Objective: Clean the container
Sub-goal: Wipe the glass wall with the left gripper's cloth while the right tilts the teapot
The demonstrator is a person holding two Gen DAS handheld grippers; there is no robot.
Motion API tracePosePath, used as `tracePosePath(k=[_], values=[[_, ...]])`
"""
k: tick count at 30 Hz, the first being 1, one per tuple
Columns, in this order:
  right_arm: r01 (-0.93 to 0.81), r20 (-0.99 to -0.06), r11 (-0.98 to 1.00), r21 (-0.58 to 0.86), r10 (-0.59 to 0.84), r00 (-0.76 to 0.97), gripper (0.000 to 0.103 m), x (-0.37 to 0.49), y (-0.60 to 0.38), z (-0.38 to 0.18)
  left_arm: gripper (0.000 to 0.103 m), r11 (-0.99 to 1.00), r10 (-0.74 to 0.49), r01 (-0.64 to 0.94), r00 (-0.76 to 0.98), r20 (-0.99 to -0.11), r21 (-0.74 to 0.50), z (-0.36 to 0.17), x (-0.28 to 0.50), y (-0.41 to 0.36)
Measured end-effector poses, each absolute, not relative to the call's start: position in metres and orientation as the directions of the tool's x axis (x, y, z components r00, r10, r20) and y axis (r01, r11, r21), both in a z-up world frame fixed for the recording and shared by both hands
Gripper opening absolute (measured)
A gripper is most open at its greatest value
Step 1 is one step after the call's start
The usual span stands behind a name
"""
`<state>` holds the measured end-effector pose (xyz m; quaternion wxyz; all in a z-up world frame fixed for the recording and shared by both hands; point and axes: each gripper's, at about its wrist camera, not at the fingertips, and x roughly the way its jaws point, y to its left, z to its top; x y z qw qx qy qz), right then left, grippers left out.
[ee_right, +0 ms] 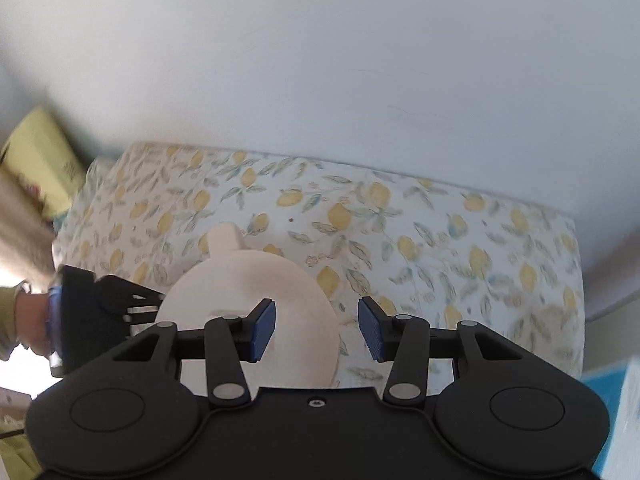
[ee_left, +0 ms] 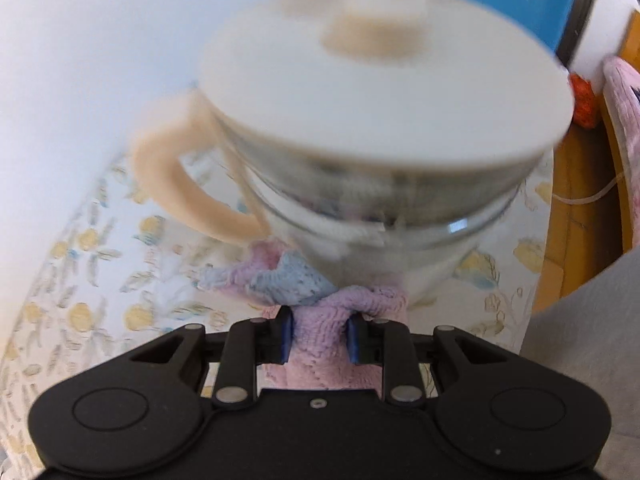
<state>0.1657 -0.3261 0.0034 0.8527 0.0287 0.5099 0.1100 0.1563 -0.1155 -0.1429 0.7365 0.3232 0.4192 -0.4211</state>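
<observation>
Left wrist view: your left gripper (ee_left: 319, 334) has its jaws pinching one pink-and-blue cloth (ee_left: 304, 284), bunched up and pushed forward at 12 o'clock against the lower glass wall of the container (ee_left: 360, 208). That fits wiping the outside, with the cloth kept between the jaws and the glass. The container is a single clear jug with one cream handle (ee_left: 176, 184) at 9 o'clock and one pale lid (ee_left: 380, 104) seated on top, carrying a round knob (ee_left: 372, 38). It is blurred, so it is likely moving or being rubbed. It stands on the lemon-print bench (ee_left: 80, 280). I cannot tell how clean the glass is.

Right wrist view: your right gripper (ee_right: 317, 328) hangs above the lid (ee_right: 256, 300), looking down on it, its jaws spread with nothing between them. I judge it is placed there to steady the jug from the top if the wiping pushes it. The left gripper (ee_right: 100, 304) and one hand (ee_right: 32, 316) show at 9 o'clock, low beside the jug. The bench (ee_right: 400, 220) runs to the wall at 12 o'clock.
</observation>
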Motion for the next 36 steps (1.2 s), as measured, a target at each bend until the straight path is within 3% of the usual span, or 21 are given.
tracePosePath(k=[11, 23, 28, 36], values=[[-0.018, -0.809, 0.945, 0.328, 0.29, 0.512, 0.052, 0.133, -0.363, -0.032, 0.024, 0.431, -0.347, 0.883, 0.352, -0.869, 0.186, -0.113, 0.148, -0.13], [0.123, -0.736, 0.857, 0.5, 0.346, 0.581, 0.052, 0.097, -0.403, -0.071, 0.024, 0.458, -0.32, 0.878, 0.308, -0.896, 0.138, -0.148, 0.159, -0.133], [0.195, -0.782, 0.873, 0.447, 0.276, 0.558, 0.052, 0.086, -0.41, -0.099, 0.024, 0.488, -0.333, 0.866, 0.297, -0.895, 0.106, -0.163, 0.162, -0.129], [0.225, -0.825, 0.875, 0.429, 0.278, 0.492, 0.052, 0.081, -0.404, -0.128, 0.024, 0.512, -0.31, 0.855, 0.277, -0.909, 0.086, -0.193, 0.169, -0.132]])
